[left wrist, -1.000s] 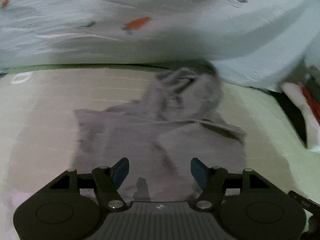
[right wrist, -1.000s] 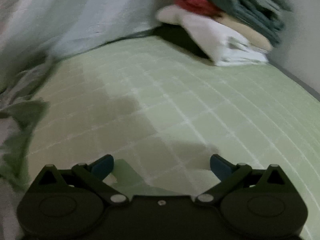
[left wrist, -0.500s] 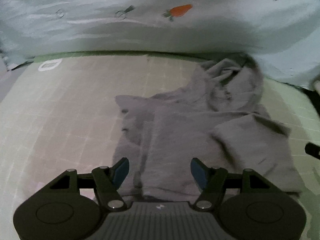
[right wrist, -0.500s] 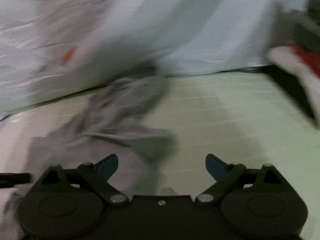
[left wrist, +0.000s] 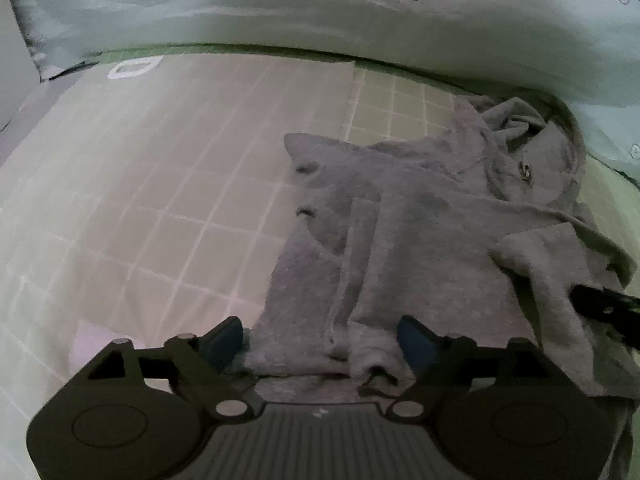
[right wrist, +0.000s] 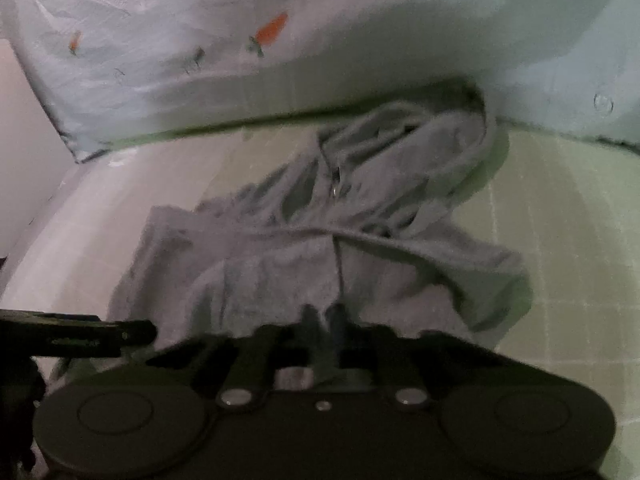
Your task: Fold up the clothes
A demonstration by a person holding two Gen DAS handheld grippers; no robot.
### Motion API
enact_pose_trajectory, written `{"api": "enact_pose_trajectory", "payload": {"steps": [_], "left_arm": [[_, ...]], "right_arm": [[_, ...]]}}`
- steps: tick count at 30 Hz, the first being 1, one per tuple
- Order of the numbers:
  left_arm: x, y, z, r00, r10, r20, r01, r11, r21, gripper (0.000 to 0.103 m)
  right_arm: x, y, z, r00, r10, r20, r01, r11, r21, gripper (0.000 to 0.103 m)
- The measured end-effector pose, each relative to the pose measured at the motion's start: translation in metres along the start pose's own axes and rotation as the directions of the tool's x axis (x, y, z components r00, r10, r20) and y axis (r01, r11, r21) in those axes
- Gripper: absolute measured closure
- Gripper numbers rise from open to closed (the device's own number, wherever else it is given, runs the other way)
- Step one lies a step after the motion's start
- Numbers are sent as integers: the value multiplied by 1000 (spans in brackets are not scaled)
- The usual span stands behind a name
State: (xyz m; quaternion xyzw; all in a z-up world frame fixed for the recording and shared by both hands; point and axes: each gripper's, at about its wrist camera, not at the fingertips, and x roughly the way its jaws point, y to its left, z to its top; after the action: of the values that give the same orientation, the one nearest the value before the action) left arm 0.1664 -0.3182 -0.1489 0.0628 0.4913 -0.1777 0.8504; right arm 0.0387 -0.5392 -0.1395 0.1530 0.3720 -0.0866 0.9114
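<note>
Gripping the hoodie hem, left side not yet caught

We're early in the fold, by our read. The grey hoodie lies spread on the bed, hood up near the bedding at the far edge, one sleeve flopped over the body on the right. It isn't flat yet, w/ lumps round the hood and zip.

Right gripper: its jaws have just been closing and the fingers now stand pinched together on the near hem of the hoodie; a bit of grey cloth sits betw. them. Picture's blurry there, so we can't tell how much cloth is caught.

Left gripper: its jaws have just been opening. The fingers stand wide apart over the near-left corner of the hem, cloth betw. them but no squeeze yet. The right gripper's tip shows at the right edge of the left view, just beside that folded sleeve.

Next move, as we judge it: bring the left fingers down and shut them on the hem corner, so both hands hold the bottom edge. Then lift & pull it smooth, or carry it up toward the hood. Thick fleece, so a shallow pinch may slip.

Surface: a pale green bed sheet w/ a white grid. Behind it a light blue quilt w/ orange carrot prints, bunched along the far side. Room's dim, w/ a pale wall at far left.
</note>
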Motion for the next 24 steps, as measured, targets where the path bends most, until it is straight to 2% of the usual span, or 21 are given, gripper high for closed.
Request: {"api": "enact_pose_trajectory", "payload": {"steps": [1, 4, 6, 9, 11, 12, 14, 15, 16, 18, 22, 24], "left_arm": [[1, 1, 0, 1000, -3, -2, 3, 1000, -6, 15], [2, 3, -1, 1000, -3, -3, 3, 1000, -17, 12], [2, 3, -3, 1000, -2, -2, 2, 1000, -21, 9], [5, 0, -4, 1000, 4, 4, -4, 1000, -6, 4], [7, -2, -5, 1000, 19, 7, -19, 1000, 4, 1], [8, -1, -4, 1000, 21, 4, -21, 1000, 2, 1], [8, 2, -3, 1000, 13, -4, -13, 1000, -4, 0], [9, 4, -2, 1000, 10, -8, -10, 1000, -6, 0], [9, 4, -2, 1000, 8, -13, -8, 1000, -7, 0], [8, 5, 1, 1000, 8, -21, -8, 1000, -16, 1], [-3, 0, 16, 1000, 13, 26, -13, 1000, 1, 1], [-7, -3, 28, 998, 1, 61, -2, 1000, 14, 1]], "right_arm": [[-12, -2, 1, 999, -6, 36, 5, 1000, 12, 97], [-49, -9, 2, 985, -93, 146, 90, 996, 26, 98], [-64, -22, -2, 979, -133, 154, 125, 990, 64, 98], [-47, -38, -24, 983, -179, 32, 175, 980, 93, 97], [-29, -42, -40, 973, -216, -80, 223, 969, 106, 97], [-27, -43, -45, 970, -225, -91, 234, 965, 114, 95], [-31, -45, -41, 967, -242, -80, 250, 962, 113, 85], [-34, -47, -37, 963, -262, -69, 269, 955, 125, 67], [-37, -50, -34, 958, -282, -57, 287, 948, 137, 55], [-41, -57, -29, 954, -297, -37, 299, 938, 176, 48], [-37, -69, -17, 939, -344, -24, 343, 921, 183, 20], [-40, -76, -10, 935, -356, -12, 352, 920, 172, 20]]}}
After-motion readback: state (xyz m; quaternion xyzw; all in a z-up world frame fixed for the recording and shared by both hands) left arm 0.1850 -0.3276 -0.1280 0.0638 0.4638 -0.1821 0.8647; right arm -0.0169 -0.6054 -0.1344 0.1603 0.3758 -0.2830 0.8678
